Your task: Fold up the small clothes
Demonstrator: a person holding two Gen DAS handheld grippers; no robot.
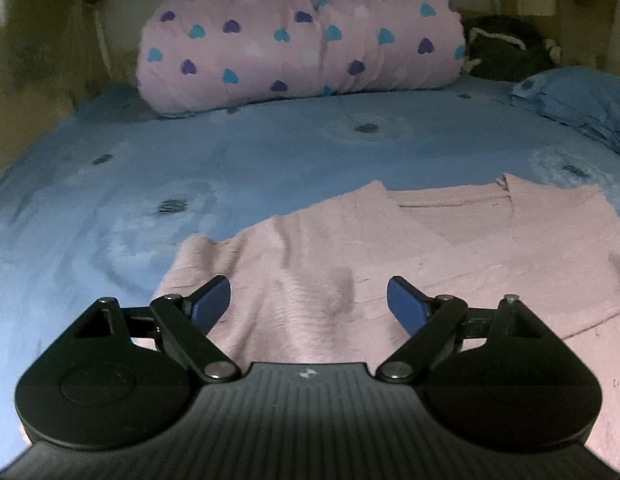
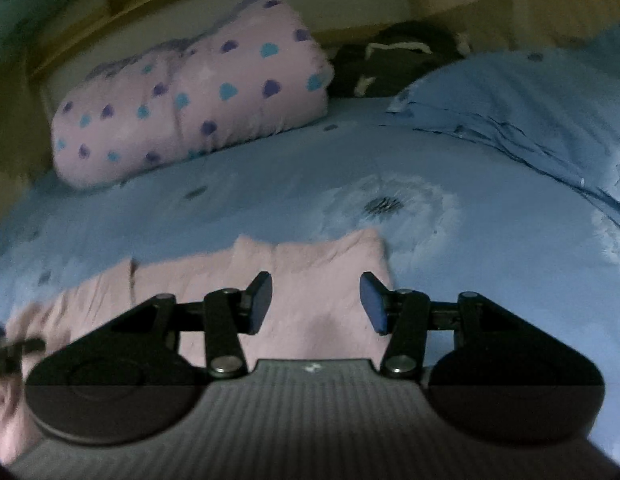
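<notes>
A small pink garment (image 1: 450,248) lies spread on the blue bedsheet (image 1: 189,168), its V neckline toward the far side. My left gripper (image 1: 309,300) is open and empty, hovering just over the garment's left part. In the right wrist view the same pink garment (image 2: 310,264) lies under my right gripper (image 2: 316,302), which is open and empty above the garment's right edge. The garment's near part is hidden behind both gripper bodies.
A rolled pink duvet with hearts (image 1: 301,36) lies at the far side of the bed. A blue pillow (image 2: 530,112) sits at the right, with a dark bundle (image 1: 506,46) behind it. A wooden bed frame (image 2: 109,12) runs along the back.
</notes>
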